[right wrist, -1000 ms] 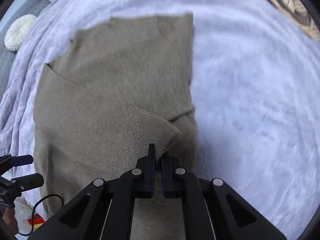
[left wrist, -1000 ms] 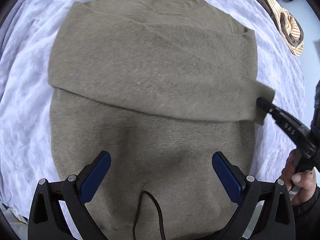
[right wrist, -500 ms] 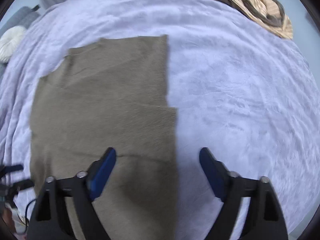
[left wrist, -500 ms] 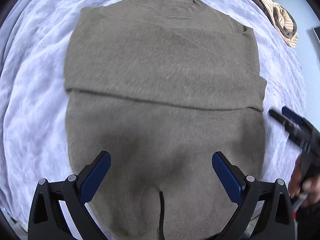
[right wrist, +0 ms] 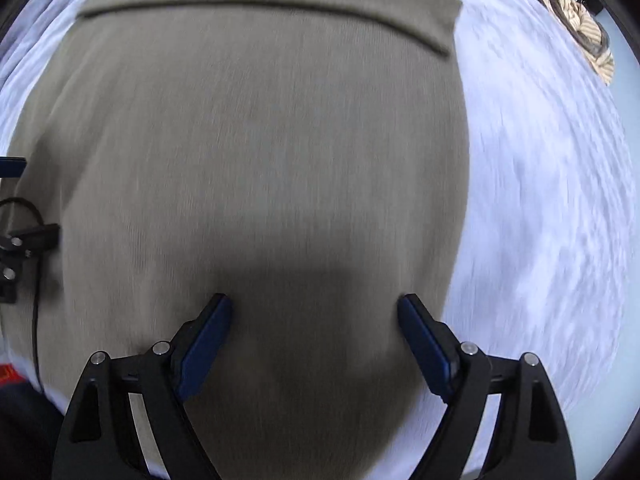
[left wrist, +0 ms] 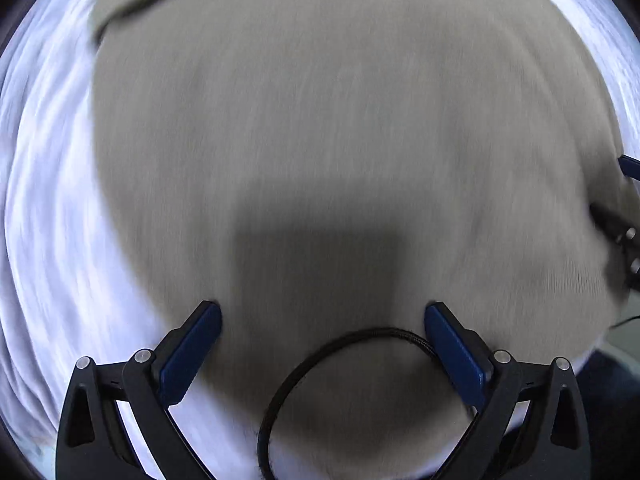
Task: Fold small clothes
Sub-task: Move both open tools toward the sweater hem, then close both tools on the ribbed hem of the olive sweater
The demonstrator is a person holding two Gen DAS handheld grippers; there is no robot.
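Observation:
An olive-brown knit sweater (left wrist: 320, 140) lies flat on a white blanket (left wrist: 44, 220), with its sleeves folded across the chest. It fills most of both views and also shows in the right wrist view (right wrist: 260, 152). My left gripper (left wrist: 322, 312) is open, low over the sweater's lower left part. My right gripper (right wrist: 314, 306) is open, low over the lower right part near its right edge. Both views are motion-blurred. Each gripper shows at the edge of the other's view.
The white blanket (right wrist: 540, 220) spreads out to the right of the sweater. A striped brown garment (right wrist: 584, 28) lies at the far right corner. A black cable (left wrist: 320, 356) loops over the sweater's hem between my left fingers.
My right gripper let go of the sleeve cuff and opened. Both grippers then dropped close to the sweater's lower part, so it now fills the views.

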